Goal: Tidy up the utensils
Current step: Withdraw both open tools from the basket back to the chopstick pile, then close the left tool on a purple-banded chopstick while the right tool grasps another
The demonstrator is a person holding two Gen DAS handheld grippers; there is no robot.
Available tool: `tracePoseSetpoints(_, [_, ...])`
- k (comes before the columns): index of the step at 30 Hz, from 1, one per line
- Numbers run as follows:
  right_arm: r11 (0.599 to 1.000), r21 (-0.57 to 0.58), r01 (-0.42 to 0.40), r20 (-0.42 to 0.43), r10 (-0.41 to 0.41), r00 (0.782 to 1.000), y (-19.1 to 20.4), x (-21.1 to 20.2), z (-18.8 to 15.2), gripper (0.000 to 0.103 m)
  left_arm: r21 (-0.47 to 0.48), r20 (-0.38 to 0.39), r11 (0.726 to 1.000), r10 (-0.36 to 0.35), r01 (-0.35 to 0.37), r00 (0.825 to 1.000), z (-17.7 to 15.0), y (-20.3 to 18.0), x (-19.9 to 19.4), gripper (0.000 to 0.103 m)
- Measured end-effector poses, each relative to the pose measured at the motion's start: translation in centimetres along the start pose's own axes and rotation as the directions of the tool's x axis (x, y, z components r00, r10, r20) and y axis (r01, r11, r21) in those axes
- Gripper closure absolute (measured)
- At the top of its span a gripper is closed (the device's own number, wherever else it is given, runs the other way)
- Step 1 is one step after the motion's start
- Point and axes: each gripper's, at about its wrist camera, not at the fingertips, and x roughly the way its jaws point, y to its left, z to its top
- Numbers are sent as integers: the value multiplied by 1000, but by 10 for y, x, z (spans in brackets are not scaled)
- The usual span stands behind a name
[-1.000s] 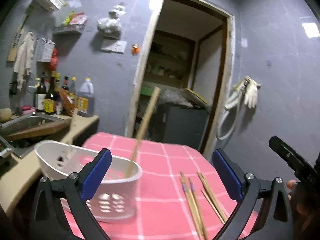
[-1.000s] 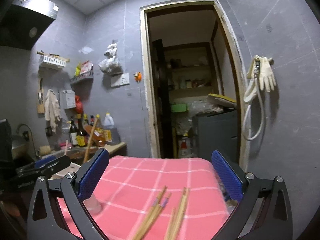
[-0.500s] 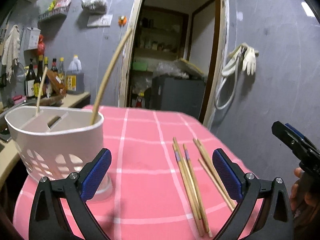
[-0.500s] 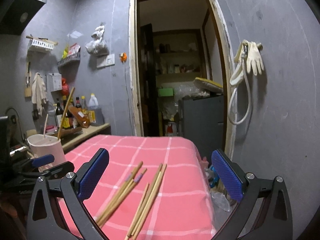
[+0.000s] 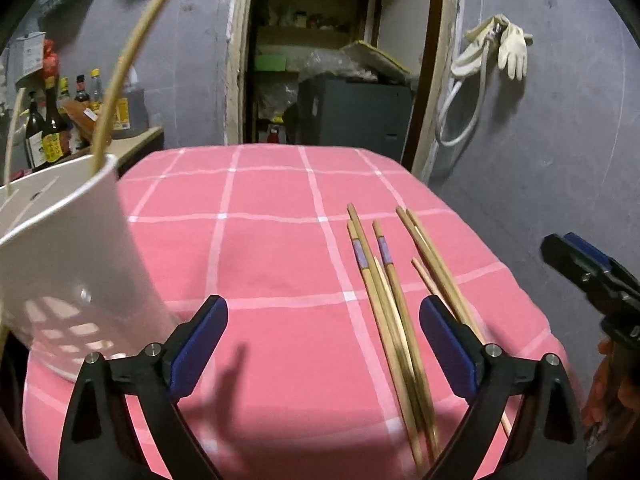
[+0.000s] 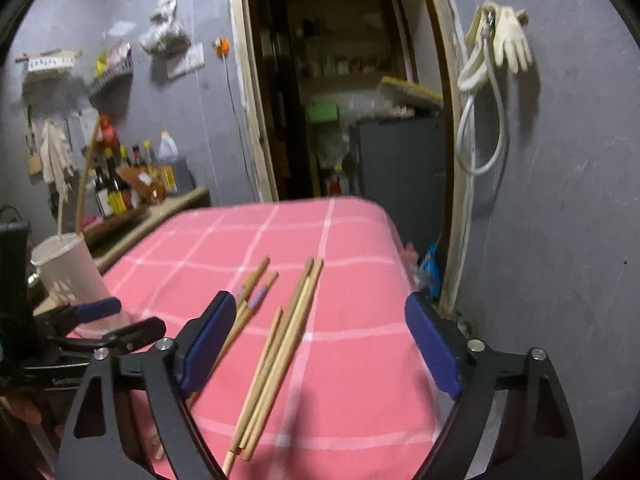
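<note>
Several wooden chopsticks (image 5: 394, 312) lie loose on the pink checked tablecloth (image 5: 272, 248), two of them with purple bands. A white slotted utensil holder (image 5: 72, 264) stands at the left with two chopsticks (image 5: 120, 60) upright in it. My left gripper (image 5: 324, 344) hovers low over the cloth, its jaws closing. The banded chopsticks lie between the blue pads, near the right one, untouched. My right gripper (image 6: 320, 344) is also closing, above the plain chopsticks (image 6: 280, 352), pressing on nothing. Each gripper shows in the other's view, the right gripper (image 5: 592, 276) and the left gripper (image 6: 108, 320).
The table's right edge (image 6: 400, 248) drops off beside a grey wall and a doorway (image 5: 340, 60). A counter with bottles (image 6: 128, 184) runs behind the holder (image 6: 68, 268). Gloves and a hose (image 6: 496, 52) hang on the wall.
Both grippers have sunk toward the table and tipped downward, so the chopsticks now lie between their fingers. Both pairs of jaws stand a little narrower than before.
</note>
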Motion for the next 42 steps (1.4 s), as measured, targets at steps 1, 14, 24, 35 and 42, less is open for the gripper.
tracePoseSetpoints(1, [1000, 0, -3, -27, 3, 1000, 0, 6, 0, 24, 2, -14, 1000, -4, 4, 1000, 1, -1, 4, 14])
tracePoseSetpoints(14, [999, -20, -42, -276, 35, 961, 2, 66, -2, 57, -2, -207, 998, -56, 57, 977, 8, 0, 55, 52])
tracePoseSetpoints(24, [999, -20, -36, -344, 27, 939, -1, 93, 0, 65, -2, -219, 997, -71, 72, 973, 14, 0, 68, 57])
tracePoseSetpoints(35, [1000, -17, -24, -370, 16, 929, -4, 107, 4, 77, 29, -240, 997, -57, 66, 969, 21, -7, 81, 63])
tracePoseSetpoints(42, [1000, -6, -21, -399, 17, 917, -5, 126, 15, 79, 26, -254, 997, -67, 76, 965, 28, -12, 91, 80])
